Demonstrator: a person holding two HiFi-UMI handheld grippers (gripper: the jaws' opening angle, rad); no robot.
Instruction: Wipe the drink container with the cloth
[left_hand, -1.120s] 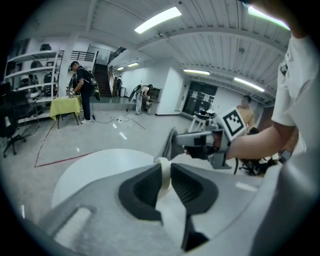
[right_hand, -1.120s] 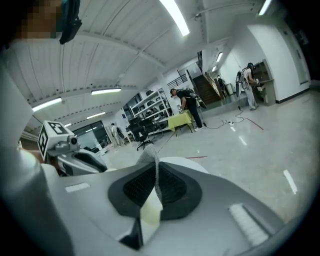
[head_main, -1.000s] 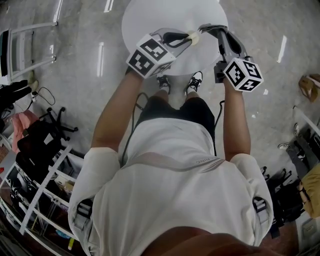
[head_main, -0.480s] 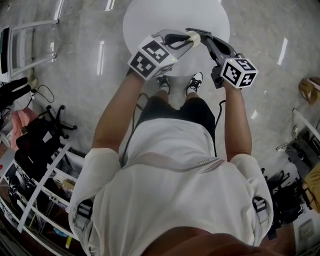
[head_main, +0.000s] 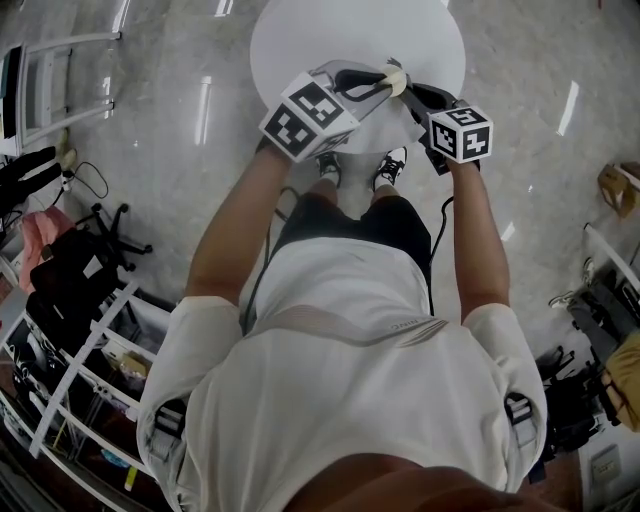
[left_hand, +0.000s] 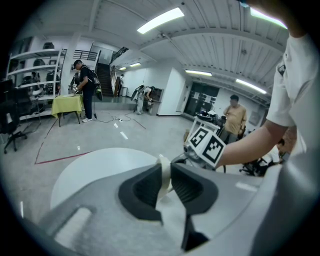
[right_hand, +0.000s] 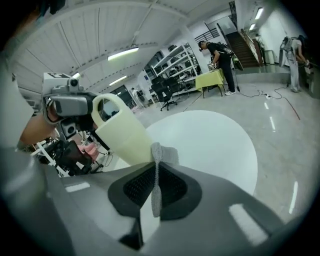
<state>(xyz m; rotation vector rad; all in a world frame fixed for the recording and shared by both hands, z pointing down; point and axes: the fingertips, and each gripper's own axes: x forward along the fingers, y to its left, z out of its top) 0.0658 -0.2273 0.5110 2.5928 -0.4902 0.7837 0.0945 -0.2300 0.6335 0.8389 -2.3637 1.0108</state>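
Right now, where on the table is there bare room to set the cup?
All the table that shows is bare, out to its far rim. Crowded only above its near edge, where the left gripper's cup sits by the right gripper's cloth.

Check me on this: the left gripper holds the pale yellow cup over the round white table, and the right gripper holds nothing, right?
Not quite. The right gripper isn't empty: the right gripper view shows its jaws shut on a grey cloth. The rest stands: the left gripper holds the pale yellow cup over the round white table.
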